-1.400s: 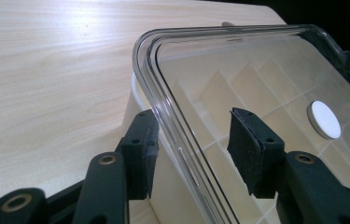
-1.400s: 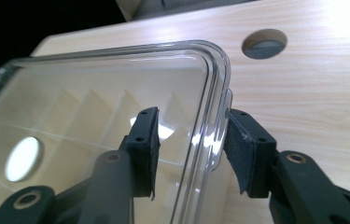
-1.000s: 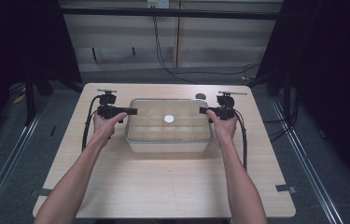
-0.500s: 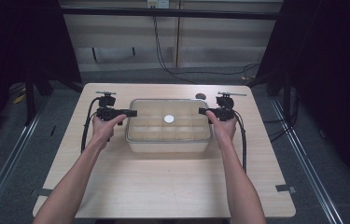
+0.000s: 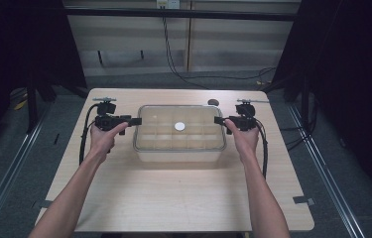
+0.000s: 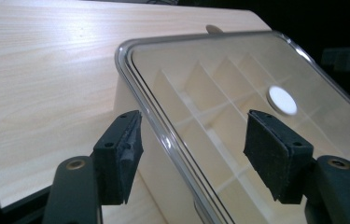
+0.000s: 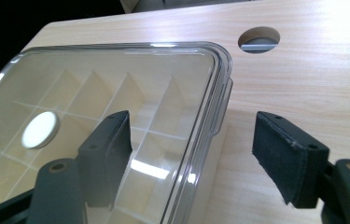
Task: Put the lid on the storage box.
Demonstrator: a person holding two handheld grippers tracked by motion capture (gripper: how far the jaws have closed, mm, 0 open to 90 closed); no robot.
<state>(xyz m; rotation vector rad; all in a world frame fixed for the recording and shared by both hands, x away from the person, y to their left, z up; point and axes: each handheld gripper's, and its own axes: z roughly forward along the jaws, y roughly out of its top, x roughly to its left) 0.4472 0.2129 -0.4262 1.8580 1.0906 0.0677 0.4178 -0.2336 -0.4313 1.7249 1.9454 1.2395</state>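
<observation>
The box (image 5: 179, 133) sits in the middle of the far half of the wood table (image 5: 173, 198) in the high view. It is clear, with a clear lid and little walls inside that make many small rooms. A white dot (image 5: 179, 126) sits on the middle of the lid. A person's two arms reach in from the bottom. The left gripper (image 5: 135, 121) is at the box's left end, and the right gripper (image 5: 218, 120) is at its right end. A small round hole (image 5: 213, 102) is in the table behind the box.

In the left gripper view, the left gripper (image 6: 192, 151) is wide open. One black jaw is over the table beside the box, and the other is over the lid. The box's rim (image 6: 163, 135) runs between them. The dot (image 6: 282, 100) shows farther along the lid.

In the right gripper view, the right gripper (image 7: 191, 156) is wide open too. One jaw is over the lid, the other over the table. The lid's edge (image 7: 210, 121) runs between them. The dot (image 7: 38, 129) and the hole (image 7: 259, 38) show here too.
</observation>
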